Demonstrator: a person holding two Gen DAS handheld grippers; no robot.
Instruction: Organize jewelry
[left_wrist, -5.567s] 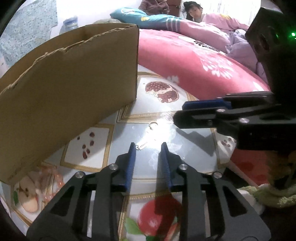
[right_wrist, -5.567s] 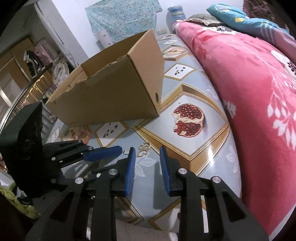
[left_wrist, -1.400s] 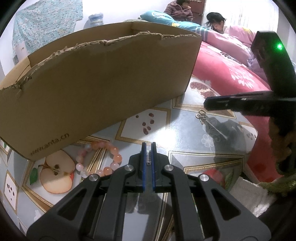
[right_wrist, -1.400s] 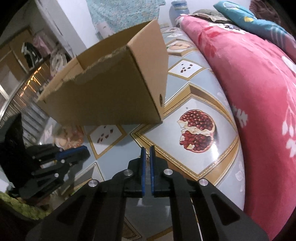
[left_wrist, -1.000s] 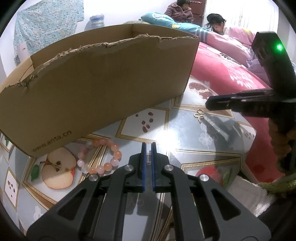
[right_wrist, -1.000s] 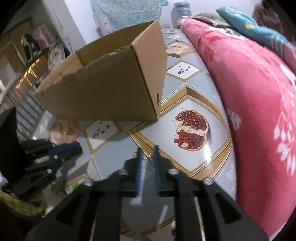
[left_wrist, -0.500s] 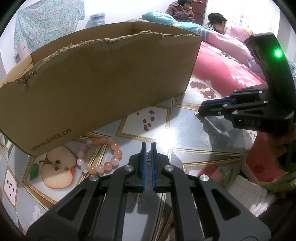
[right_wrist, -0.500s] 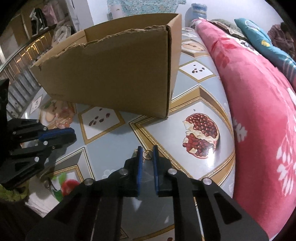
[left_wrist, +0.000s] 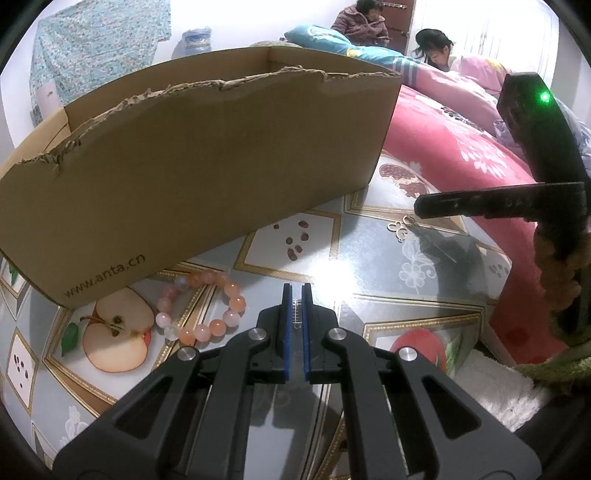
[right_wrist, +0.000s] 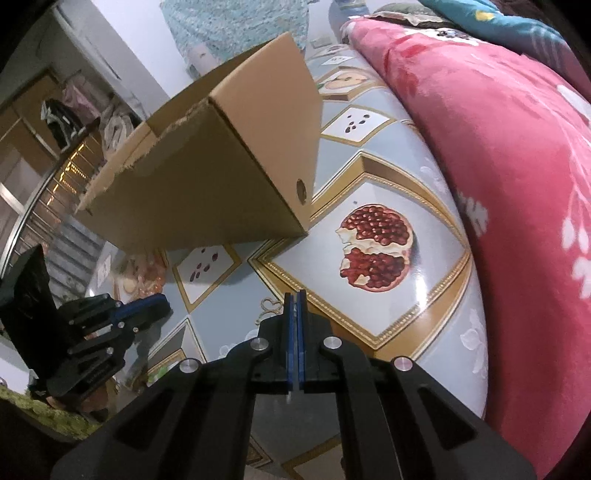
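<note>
Beside the cardboard box, a bead bracelet lies on the table.

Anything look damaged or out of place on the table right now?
Yes: the cardboard box has a ragged, torn top edge along its near wall. The bead bracelet lies loose on the tablecloth beside the box, not in it. Nothing looks spilled.

You had three pieces out: a small silver toothed clip pinched upright between blue pads; a pink-and-white bead bracelet lying flat on the apple print just beside the cardboard box; a gold looped trinket flat on the tabletop, well apart from the bracelet.
</note>
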